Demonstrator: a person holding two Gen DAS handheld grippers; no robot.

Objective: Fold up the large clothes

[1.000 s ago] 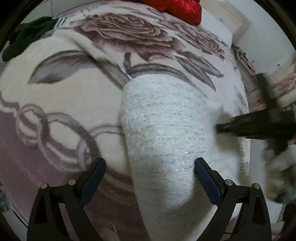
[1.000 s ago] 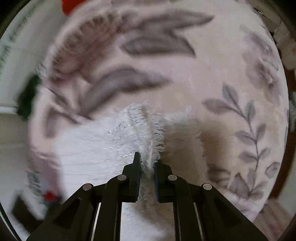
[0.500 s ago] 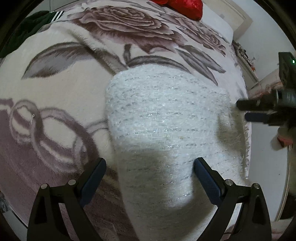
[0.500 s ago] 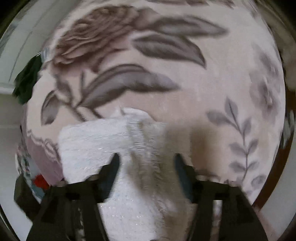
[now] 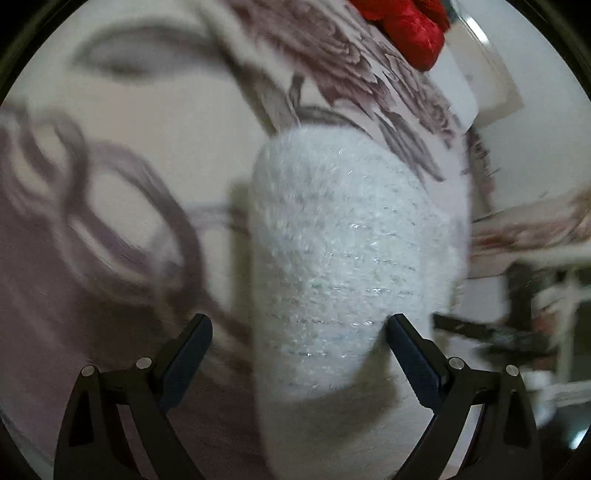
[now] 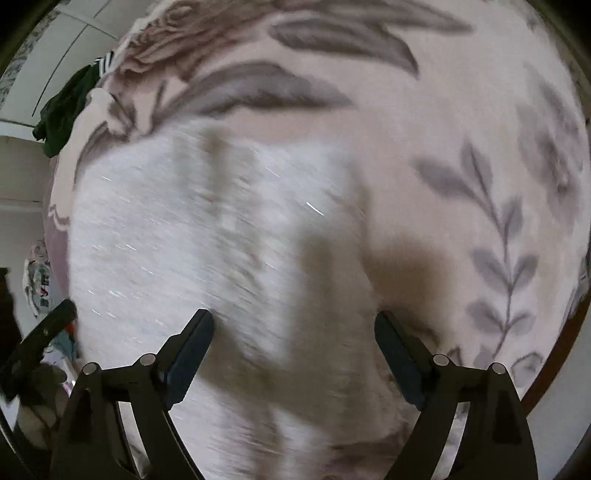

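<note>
A fluffy white knit garment [image 5: 343, 251] with glittery threads lies folded on a floral blanket [image 5: 122, 206]. My left gripper [image 5: 297, 332] hovers open above its near end, jaws wide, nothing pinched. In the right wrist view the same white garment [image 6: 207, 251] spreads under my right gripper [image 6: 293, 328], whose jaws are opening wide above the cloth with nothing gripped. The picture is blurred. At the lower left of that view shows a dark part of the other gripper [image 6: 40, 336].
The blanket [image 6: 461, 122] with grey leaves and roses covers the bed. A red cloth [image 5: 410, 26] lies at the bed's far end, a dark green garment [image 6: 66, 110] at its far left edge. Furniture and clutter stand beyond the bed's right edge [image 5: 524, 258].
My right gripper let go of the white garment's fringe edge and opened wide, moving over the cloth. The left gripper shifted and rolled, staying open.
</note>
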